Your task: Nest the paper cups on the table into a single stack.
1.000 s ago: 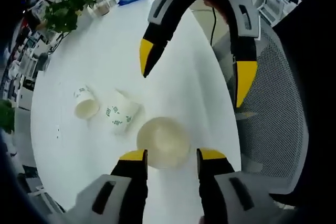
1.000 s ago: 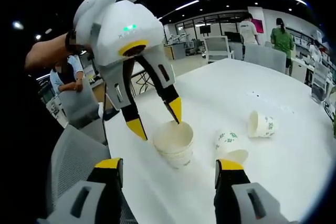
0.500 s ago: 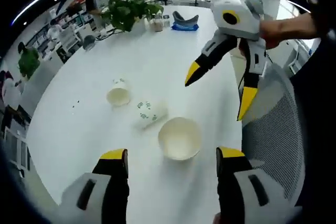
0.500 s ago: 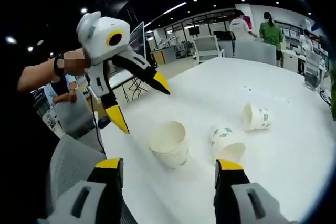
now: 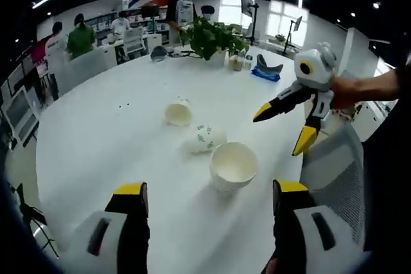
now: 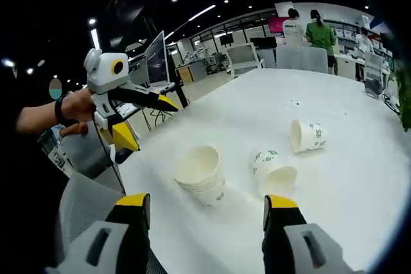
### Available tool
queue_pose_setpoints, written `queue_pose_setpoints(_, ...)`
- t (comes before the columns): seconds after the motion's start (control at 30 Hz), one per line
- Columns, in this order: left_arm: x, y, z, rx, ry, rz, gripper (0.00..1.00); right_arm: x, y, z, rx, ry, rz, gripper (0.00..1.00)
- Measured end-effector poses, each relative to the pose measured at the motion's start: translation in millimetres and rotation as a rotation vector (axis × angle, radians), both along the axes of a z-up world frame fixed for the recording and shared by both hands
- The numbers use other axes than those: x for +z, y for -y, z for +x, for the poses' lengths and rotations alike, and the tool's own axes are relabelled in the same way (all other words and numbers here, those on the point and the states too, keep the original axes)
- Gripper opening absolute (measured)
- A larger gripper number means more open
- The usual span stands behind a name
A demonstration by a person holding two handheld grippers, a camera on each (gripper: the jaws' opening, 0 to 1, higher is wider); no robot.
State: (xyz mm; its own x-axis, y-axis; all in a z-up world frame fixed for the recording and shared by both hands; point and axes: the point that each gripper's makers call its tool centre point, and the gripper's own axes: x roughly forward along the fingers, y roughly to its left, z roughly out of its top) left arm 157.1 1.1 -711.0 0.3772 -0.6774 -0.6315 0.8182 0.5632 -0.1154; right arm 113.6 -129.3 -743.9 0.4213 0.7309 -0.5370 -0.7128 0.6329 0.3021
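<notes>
Both grippers hang above the white table [image 5: 90,139] w/ nothing in them. Left gripper [image 5: 204,198] has its jaws spread wide in its own view, and seen from the right gripper view it [image 6: 140,120] sits off the table's near edge, jaws apart, tips pointing toward the cups; right gripper [image 6: 207,211] likewise spread and empty, and in the left gripper view it [image 5: 282,125] floats beside the mesh chair back [image 5: 334,165], jaws parted. Reads as a pause between pickups: both tools held back from the table, prob. so either can go in for a loose cup w/o knocking the stack. Cups: the upright stack [image 5: 234,166], open mouth up, sits nearest the grippers' side of the table; in the right gripper view its [image 6: 202,176] side shows stepped rims, so it's more than one cup nested, approx three, exact no. can't be told. Two loose cups lie on their sides: the near cup [image 5: 207,138] just beside the stack, apart from it in the right gripper view [image 6: 273,170], mouth turned toward the right gripper; the far cup [image 5: 178,113] a bit further out, [image 6: 306,137] green print visible. So: 1 stack + 2 singles left to nest; task partway, I'd judge. Also on the table: 1 potted plant [image 5: 210,36], a blue tray [image 5: 266,74] w/ a dark thing on it, small items near the plant, too small to name. Two people stand at the room's far end
</notes>
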Motion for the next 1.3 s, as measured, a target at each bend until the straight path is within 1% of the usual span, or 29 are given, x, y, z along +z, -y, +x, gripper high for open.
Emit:
queue_pose_setpoints(0.13,-3.3,-9,-0.6,0.041,0.006,-0.040,0.79,-1.9,1,3,-0.022,-0.010,0.014,0.72)
queue_pose_setpoints(0.3,1.8,-14,-4.3,0.078,0.017,-0.084,0.79,-7.5,2,8,-0.054,-0.026,0.024,0.72)
queue_pose_setpoints(0.4,2.7,-18,-5.0,0.088,0.023,-0.087,0.80,-11.2,1,9,-0.066,-0.029,0.020,0.71)
queue_pose_setpoints(0.47,3.3,-20,-7.9,0.094,0.022,-0.090,0.80,-14.0,0,13,-0.094,-0.042,0.040,0.71)
queue_pose_setpoints(0.57,1.6,-25,-10.0,0.099,0.013,-0.092,0.79,-8.8,-2,15,-0.129,-0.048,0.070,0.71)
queue_pose_setpoints(0.6,-0.2,-28,-8.0,0.101,0.012,-0.091,0.80,-8.9,-2,16,-0.136,-0.053,0.077,0.71)
queue_pose_setpoints(0.67,-1.5,-30,-11.0,0.106,0.008,-0.088,0.80,-9.6,-2,20,-0.153,-0.062,0.095,0.71)
queue_pose_setpoints(0.7,-1.6,-31,-11.6,0.107,0.007,-0.088,0.80,-7.1,-3,21,-0.165,-0.065,0.106,0.71)
queue_pose_setpoints(0.8,-6.5,-37,-13.1,0.117,0.001,-0.095,0.80,-8.6,0,29,-0.188,-0.069,0.120,0.70)
queue_pose_setpoints(0.87,-8.6,-38,-14.4,0.121,-0.001,-0.094,0.80,-7.3,-3,27,-0.187,-0.072,0.128,0.70)
queue_pose_setpoints(0.93,-10.0,-40,-15.7,0.122,-0.005,-0.093,0.80,-10.2,-1,35,-0.198,-0.077,0.141,0.70)
queue_pose_setpoints(1.03,-10.5,-40,-19.1,0.124,-0.007,-0.096,0.80,-12.4,-2,36,-0.204,-0.085,0.150,0.70)
queue_pose_setpoints(1.07,-11.8,-40,-20.4,0.126,-0.010,-0.096,0.80,-16.1,0,43,-0.208,-0.090,0.150,0.70)
queue_pose_setpoints(1.13,-13.0,-40,-23.3,0.124,-0.013,-0.094,0.80,-18.2,0,44,-0.216,-0.102,0.154,0.70)
queue_pose_setpoints(1.23,-15.5,-42,-27.4,0.121,-0.017,-0.084,0.80,-20.4,4,58,-0.240,-0.116,0.178,0.69)
queue_pose_setpoints(1.3,-15.8,-42,-30.6,0.124,-0.022,-0.088,0.80,-19.8,2,58,-0.253,-0.124,0.187,0.69)
